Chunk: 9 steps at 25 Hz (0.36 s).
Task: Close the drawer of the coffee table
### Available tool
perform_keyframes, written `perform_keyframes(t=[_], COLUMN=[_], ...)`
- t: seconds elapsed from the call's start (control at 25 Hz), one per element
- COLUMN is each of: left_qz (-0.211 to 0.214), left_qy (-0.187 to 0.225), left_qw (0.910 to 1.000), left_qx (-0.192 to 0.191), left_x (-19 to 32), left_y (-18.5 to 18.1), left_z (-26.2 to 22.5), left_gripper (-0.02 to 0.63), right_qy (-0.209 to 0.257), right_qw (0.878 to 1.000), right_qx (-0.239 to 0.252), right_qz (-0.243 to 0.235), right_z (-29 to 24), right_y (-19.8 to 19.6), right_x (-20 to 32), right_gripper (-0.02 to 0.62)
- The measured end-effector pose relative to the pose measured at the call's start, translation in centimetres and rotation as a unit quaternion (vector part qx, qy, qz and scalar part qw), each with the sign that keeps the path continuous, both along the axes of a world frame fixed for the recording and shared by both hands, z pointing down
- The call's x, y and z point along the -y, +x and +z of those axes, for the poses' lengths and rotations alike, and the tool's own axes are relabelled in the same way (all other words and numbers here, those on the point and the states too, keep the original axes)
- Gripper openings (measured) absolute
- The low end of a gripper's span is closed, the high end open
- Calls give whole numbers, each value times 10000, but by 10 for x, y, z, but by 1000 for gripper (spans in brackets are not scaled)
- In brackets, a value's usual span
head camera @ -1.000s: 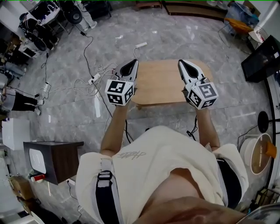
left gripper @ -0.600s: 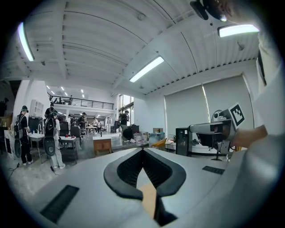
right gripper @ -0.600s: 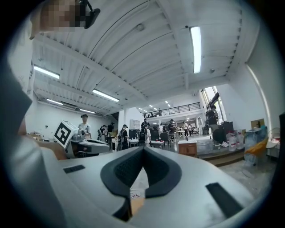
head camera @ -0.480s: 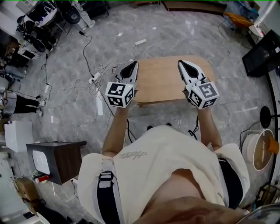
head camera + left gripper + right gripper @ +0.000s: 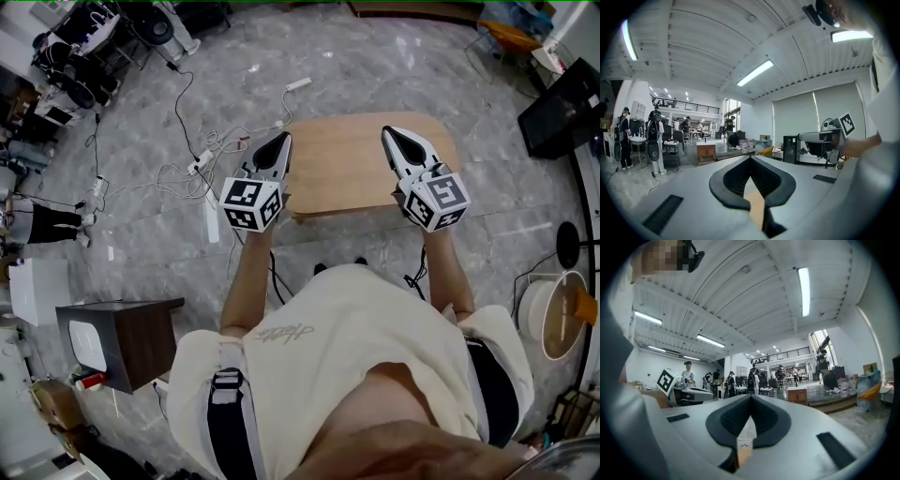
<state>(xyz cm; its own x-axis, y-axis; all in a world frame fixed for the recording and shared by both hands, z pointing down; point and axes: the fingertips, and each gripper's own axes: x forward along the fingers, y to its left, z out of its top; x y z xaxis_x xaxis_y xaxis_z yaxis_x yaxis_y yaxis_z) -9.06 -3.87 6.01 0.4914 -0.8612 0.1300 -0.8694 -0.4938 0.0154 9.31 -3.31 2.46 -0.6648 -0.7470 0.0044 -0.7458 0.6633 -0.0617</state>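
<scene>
Forearms (image 5: 246, 272) reach out level, each carrying a white plastic gripper with a checker-marked cube at its rear. The left gripper (image 5: 281, 141) has its black ribbed jaws pressed tip to tip on nothing, and the right gripper (image 5: 388, 134) is pinched together the same way, empty.

Below and between them lies the coffee table (image 5: 347, 173), a matte, pale wood slab with rounded corners. No drawer front juts past any edge visible from above. That fits a drawer already pushed home, or one tucked under the top out of sight, so the step in hand cannot be settled.

Beyond the left gripper's tips, white cables (image 5: 202, 164) loop over glossy, grey veined stone floor (image 5: 375, 75).
</scene>
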Motion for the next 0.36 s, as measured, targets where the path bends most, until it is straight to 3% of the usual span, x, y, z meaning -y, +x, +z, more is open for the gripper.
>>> perform_keyframes(t=[0.36], left_qz=[43], left_qy=[13], left_qw=[10000], left_qx=[-63], left_x=[-12], left_y=[-15], left_z=[6], left_gripper=[6], right_qy=[49], right_qw=[9999], right_qx=[-53], right_qz=[-74], right_z=[2], right_y=[-20], right_x=[-10], right_gripper=[-8])
